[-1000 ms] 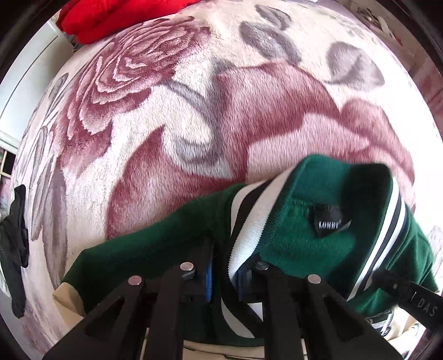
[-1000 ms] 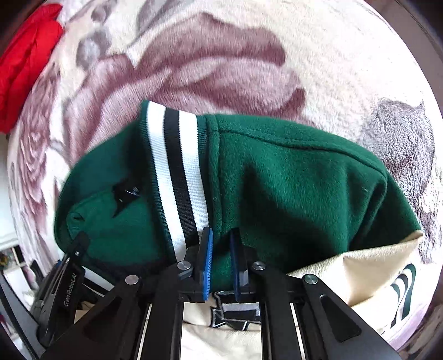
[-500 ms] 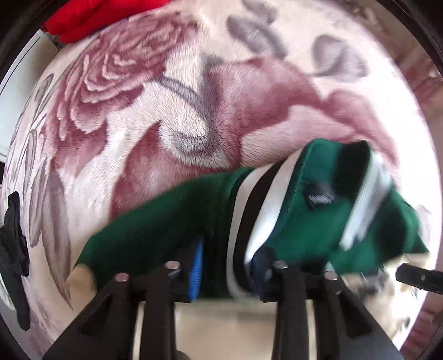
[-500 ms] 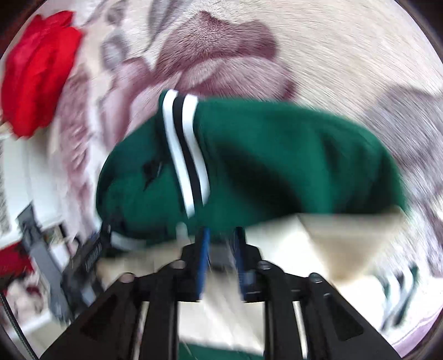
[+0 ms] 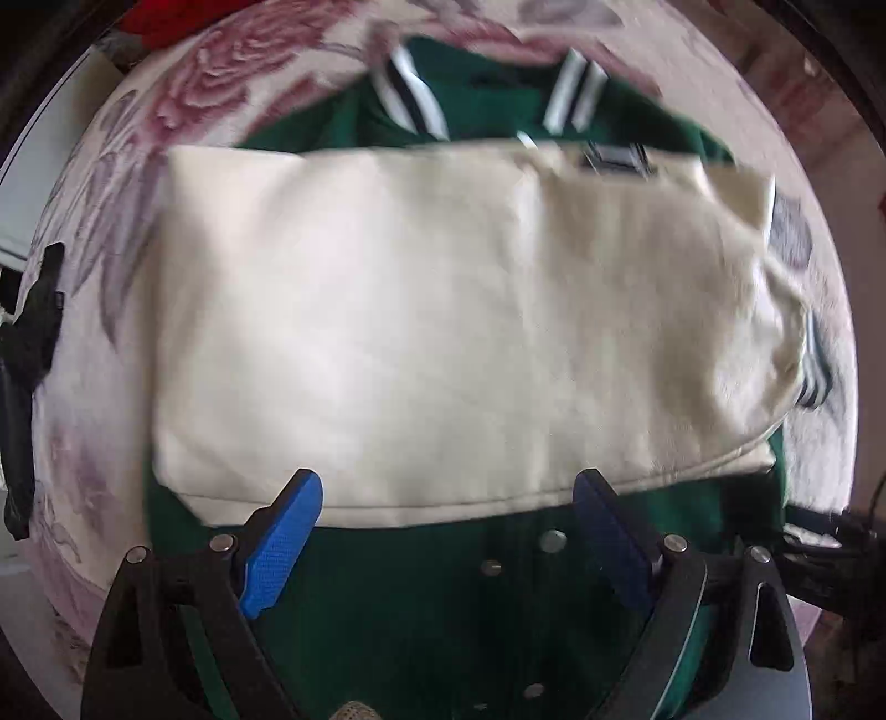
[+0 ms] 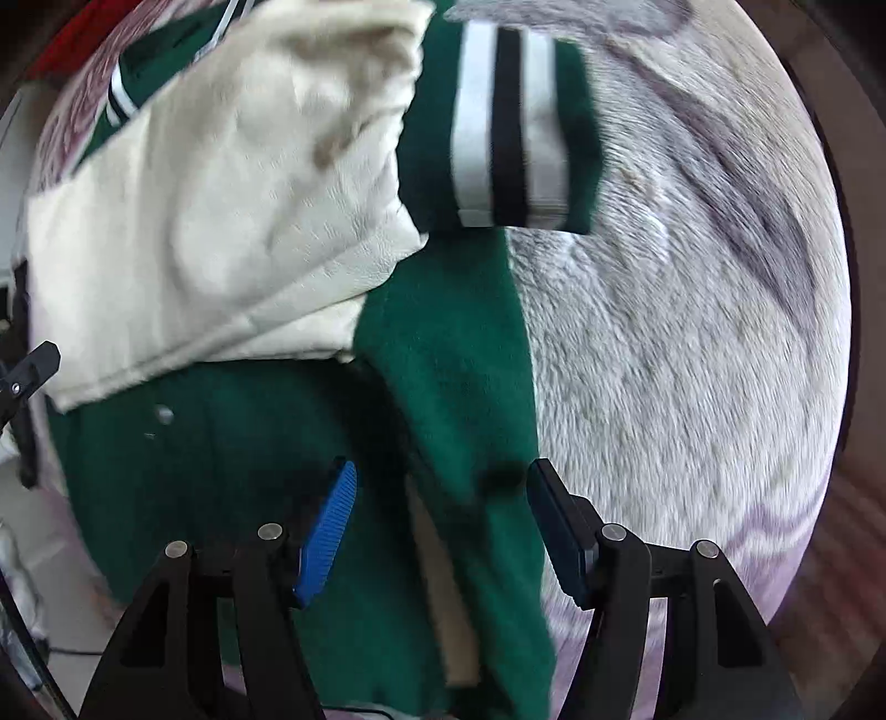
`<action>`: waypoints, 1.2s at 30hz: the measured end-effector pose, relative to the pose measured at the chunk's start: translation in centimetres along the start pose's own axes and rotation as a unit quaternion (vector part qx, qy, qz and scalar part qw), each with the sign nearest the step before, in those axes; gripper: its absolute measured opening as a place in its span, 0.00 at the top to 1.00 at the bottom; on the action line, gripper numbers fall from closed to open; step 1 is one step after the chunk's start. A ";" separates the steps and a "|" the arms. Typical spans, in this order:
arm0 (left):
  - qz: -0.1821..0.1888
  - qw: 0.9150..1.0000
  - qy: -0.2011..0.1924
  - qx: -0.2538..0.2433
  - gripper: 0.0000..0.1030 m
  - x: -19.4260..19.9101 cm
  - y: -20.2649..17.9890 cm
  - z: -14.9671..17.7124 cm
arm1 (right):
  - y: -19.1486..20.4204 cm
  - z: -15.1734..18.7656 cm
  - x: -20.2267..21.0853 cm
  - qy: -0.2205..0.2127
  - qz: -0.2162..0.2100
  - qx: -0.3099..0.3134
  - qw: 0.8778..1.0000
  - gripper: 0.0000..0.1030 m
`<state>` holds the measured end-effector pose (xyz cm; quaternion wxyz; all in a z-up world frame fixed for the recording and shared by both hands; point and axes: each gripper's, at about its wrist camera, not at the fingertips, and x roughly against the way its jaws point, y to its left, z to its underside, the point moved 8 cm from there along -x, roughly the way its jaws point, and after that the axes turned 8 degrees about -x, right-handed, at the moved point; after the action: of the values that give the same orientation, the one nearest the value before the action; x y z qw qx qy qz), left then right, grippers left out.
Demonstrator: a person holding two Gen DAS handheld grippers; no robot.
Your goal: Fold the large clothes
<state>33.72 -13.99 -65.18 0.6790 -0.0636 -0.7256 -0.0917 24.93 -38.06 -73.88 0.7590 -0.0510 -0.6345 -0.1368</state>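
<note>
Item: green jacket [image 5: 387, 609] with cream sleeves [image 5: 443, 310], laid on a floral blanket [image 5: 221, 94] that appears to cover a bed. Condition: partly folded. Both sleeves are seen crossed over the green body, forming a broad cream band; the striped collar [image 5: 410, 94] lies at the far edge, and a striped cuff [image 6: 509, 127] projects past the side of the body onto the blanket. The snap-button front is exposed below the sleeves, nearest the tongs. Left tongs [image 5: 443, 554]: jaws opening, wide, nothing between the pads; they are held over the snap placket, just short of the sleeve edge. Right tongs [image 6: 437, 531]: jaws opening, a ridge of green side edge with cream lining lying between the pads but not pressed. Judged done: sleeves brought in. Judged left: lower hem to be carried up toward the collar, the stray cuff and side edge to be tucked, the bundle squared. A red garment [image 5: 149, 16] lies at the blanket's far corner, untouched.
</note>
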 end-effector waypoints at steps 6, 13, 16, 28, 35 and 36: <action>-0.036 0.999 -0.008 -0.017 0.07 -4.2 -3.1 -2.2 | -4.9 -3.0 0.3 -0.066 -0.050 -0.130 0.988 0.77; -0.027 1.000 0.003 -0.009 0.06 -5.0 -3.3 -3.1 | -13.6 -1.9 -2.6 -0.032 -0.218 -0.358 0.907 0.81; -0.034 0.999 0.006 -0.012 0.07 -4.6 -3.2 -3.4 | -13.2 -2.3 -1.3 -0.024 -0.184 -0.302 0.935 0.79; -0.064 0.996 -0.036 0.042 0.07 -0.6 4.7 -2.1 | -13.6 -4.2 0.4 -0.053 -0.083 -0.210 0.973 0.65; -0.051 0.989 -0.016 0.137 0.00 -4.9 16.2 -1.2 | -13.4 -1.9 2.2 -0.027 -0.138 -0.222 0.965 0.62; -0.043 0.989 -0.015 0.141 0.00 -4.9 16.6 -1.3 | -14.7 -1.4 3.0 -0.020 -0.163 -0.233 0.959 0.62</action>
<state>38.92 2.10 -69.25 0.6658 0.0623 -0.7433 -0.0166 22.75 -52.95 -72.60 0.6808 -0.1249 -0.5999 -0.4012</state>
